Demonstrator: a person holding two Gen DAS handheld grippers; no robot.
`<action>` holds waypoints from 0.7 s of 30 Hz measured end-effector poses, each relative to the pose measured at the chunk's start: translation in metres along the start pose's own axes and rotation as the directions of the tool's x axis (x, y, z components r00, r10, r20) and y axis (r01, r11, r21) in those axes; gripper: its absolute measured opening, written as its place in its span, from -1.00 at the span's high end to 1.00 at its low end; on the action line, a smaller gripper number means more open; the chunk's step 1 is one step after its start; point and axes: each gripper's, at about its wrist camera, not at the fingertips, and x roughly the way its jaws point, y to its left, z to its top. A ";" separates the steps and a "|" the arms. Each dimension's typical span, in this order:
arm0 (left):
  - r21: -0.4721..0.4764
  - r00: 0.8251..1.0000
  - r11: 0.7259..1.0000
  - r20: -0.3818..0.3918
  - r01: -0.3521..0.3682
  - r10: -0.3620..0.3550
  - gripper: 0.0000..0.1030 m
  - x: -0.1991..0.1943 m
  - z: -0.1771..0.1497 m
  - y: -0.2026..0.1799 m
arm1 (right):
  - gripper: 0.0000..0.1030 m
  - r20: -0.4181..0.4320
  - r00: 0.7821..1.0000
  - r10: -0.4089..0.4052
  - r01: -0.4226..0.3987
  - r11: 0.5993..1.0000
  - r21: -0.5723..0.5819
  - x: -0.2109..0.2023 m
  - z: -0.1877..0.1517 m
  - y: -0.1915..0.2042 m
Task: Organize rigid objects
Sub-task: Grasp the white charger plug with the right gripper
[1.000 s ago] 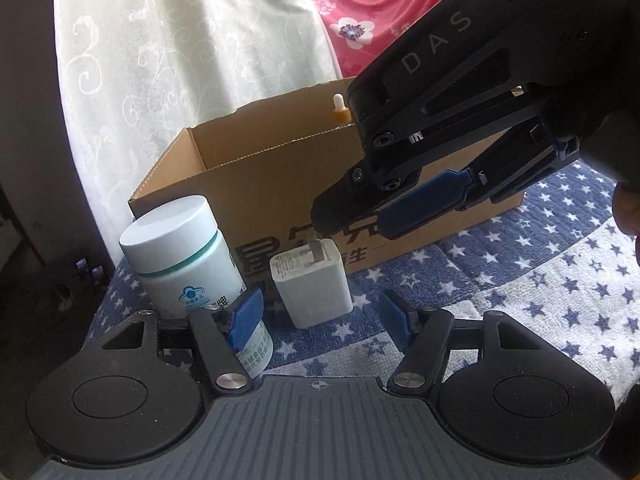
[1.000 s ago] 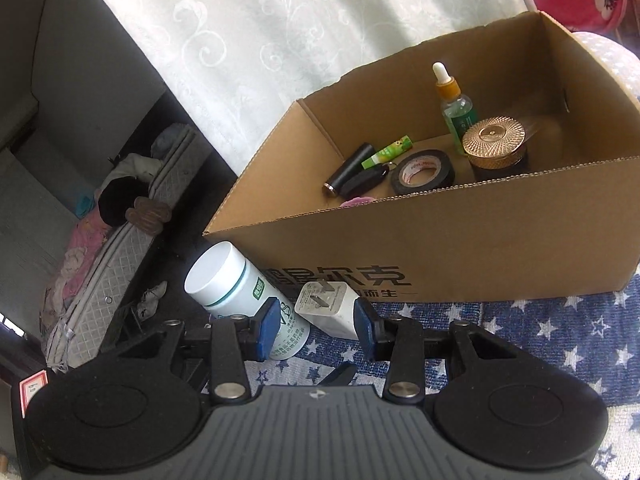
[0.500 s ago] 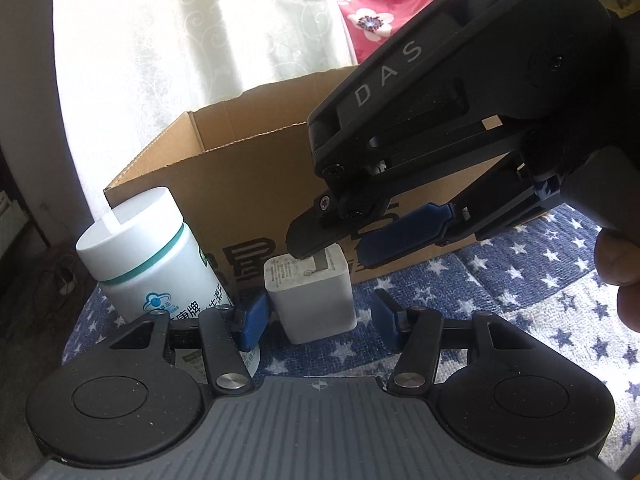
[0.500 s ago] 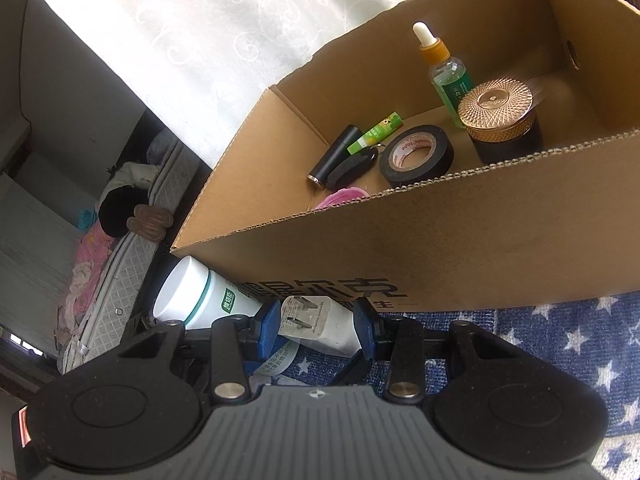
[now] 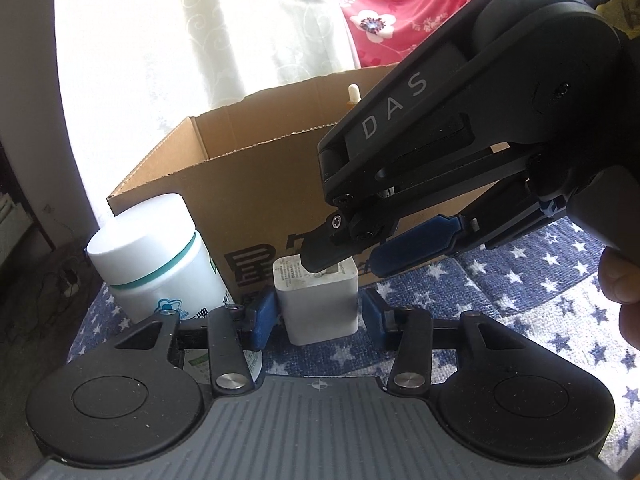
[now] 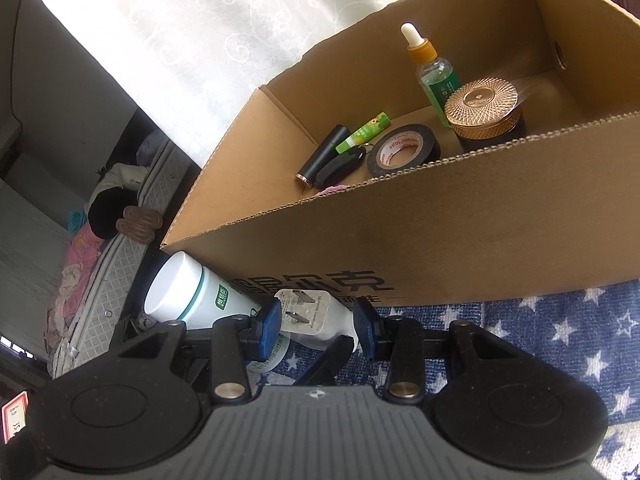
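Left gripper (image 5: 316,316) closing around the white charger (image 5: 320,304), not squeezing yet.
Press both flat sides evenly, clear of the bottle (image 5: 160,256); right gripper (image 5: 348,264) at its top, pinching or not, cannot tell.

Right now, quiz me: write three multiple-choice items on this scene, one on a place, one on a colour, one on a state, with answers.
1. Where is the white wall charger?
A. inside the cardboard box
B. on the starry cloth, in front of the box
C. on the floor
2. What colour is the tape roll?
A. black
B. red
C. yellow
3. How is the dropper bottle placed?
A. lying flat
B. upside down
C. upright

Answers:
1. B, it stands outside the box's front wall.
2. A, its ring is black.
3. C, its dropper tip points up.
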 end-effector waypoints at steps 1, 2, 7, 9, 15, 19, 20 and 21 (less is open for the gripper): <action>-0.001 1.000 1.000 -0.004 -0.006 0.006 0.10 0.001 0.000 0.000 | 0.17 -0.003 1.000 0.001 -0.001 1.000 0.000 0.001 0.000 0.000; -0.001 1.000 1.000 -0.004 -0.010 0.010 0.10 0.001 0.001 0.000 | 0.17 -0.005 1.000 0.001 -0.001 1.000 -0.006 0.004 0.000 0.001; 0.000 1.000 1.000 0.008 -0.022 0.022 0.16 -0.001 0.003 -0.002 | 0.16 -0.015 1.000 0.010 -0.010 1.000 -0.002 0.013 0.003 0.001; -0.010 1.000 1.000 0.009 -0.019 0.019 0.17 -0.003 0.004 -0.002 | 0.17 -0.010 1.000 0.004 -0.004 1.000 -0.009 0.011 0.002 0.003; -0.007 1.000 1.000 0.024 0.007 -0.007 0.17 -0.017 0.004 -0.006 | 0.17 0.002 1.000 -0.029 0.029 0.999 -0.024 -0.001 -0.002 0.008; -0.019 0.998 0.999 0.049 0.045 -0.044 0.17 -0.031 0.005 -0.007 | 0.17 0.023 0.998 -0.065 0.066 0.996 -0.052 -0.018 -0.007 0.018; -0.020 0.997 0.998 0.054 0.055 -0.054 0.17 -0.034 0.004 -0.007 | 0.17 0.029 0.997 -0.075 0.077 0.995 -0.059 -0.022 -0.008 0.020; -0.020 0.997 0.998 0.056 0.063 -0.062 0.17 -0.037 0.004 -0.008 | 0.17 0.034 0.996 -0.086 0.088 0.994 -0.064 -0.025 -0.010 0.023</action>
